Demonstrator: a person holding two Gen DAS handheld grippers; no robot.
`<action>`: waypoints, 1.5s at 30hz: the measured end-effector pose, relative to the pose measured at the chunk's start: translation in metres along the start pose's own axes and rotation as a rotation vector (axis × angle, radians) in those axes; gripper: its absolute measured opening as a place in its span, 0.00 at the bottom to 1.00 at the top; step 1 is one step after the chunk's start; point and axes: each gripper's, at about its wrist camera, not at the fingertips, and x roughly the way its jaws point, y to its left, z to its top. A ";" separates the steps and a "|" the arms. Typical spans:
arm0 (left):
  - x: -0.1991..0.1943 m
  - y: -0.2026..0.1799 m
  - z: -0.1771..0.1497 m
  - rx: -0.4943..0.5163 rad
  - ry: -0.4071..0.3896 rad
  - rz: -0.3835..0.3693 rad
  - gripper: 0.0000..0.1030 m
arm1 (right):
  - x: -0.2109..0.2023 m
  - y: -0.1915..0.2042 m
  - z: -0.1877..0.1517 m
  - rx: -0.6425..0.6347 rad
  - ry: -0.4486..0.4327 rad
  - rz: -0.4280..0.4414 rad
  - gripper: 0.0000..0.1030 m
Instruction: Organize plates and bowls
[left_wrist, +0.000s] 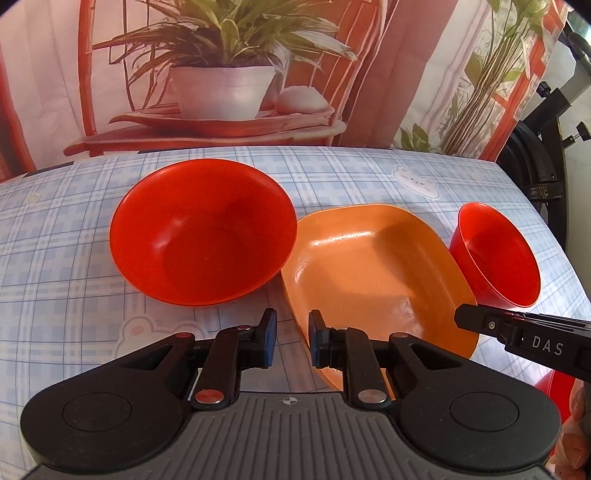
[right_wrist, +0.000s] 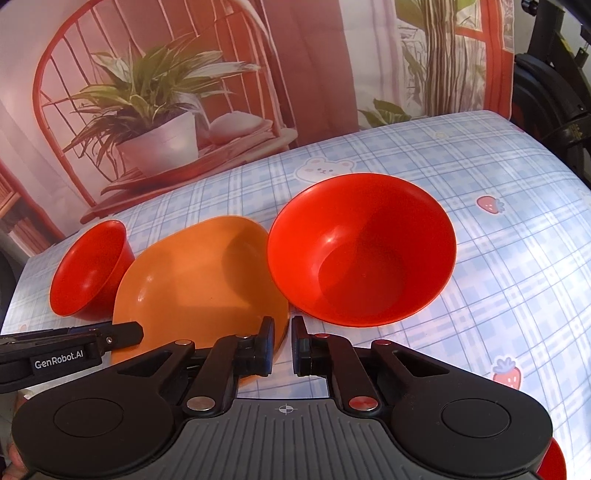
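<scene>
An orange square plate lies on the checked tablecloth. A red bowl stands on each side of it. One bowl is to its left, the other to its right. My left gripper hovers at the plate's front left rim, shut, with only cloth showing in the narrow gap. My right gripper sits at the plate's front right rim, shut with nothing gripped. Whether either finger touches the rim I cannot tell.
A printed backdrop with a potted plant hangs behind the table. Black exercise equipment stands past the right edge. A red object peeks in at the near right corner. Bare cloth lies to the right of the right bowl.
</scene>
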 end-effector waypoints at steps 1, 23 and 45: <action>-0.002 -0.001 0.000 0.005 0.001 0.003 0.09 | -0.002 0.002 -0.001 -0.010 -0.005 0.007 0.07; -0.121 -0.024 -0.044 0.008 -0.091 -0.014 0.10 | -0.113 0.005 -0.062 -0.009 -0.103 0.052 0.07; -0.143 -0.001 -0.131 -0.138 -0.064 -0.011 0.11 | -0.131 0.021 -0.140 -0.098 -0.025 0.085 0.07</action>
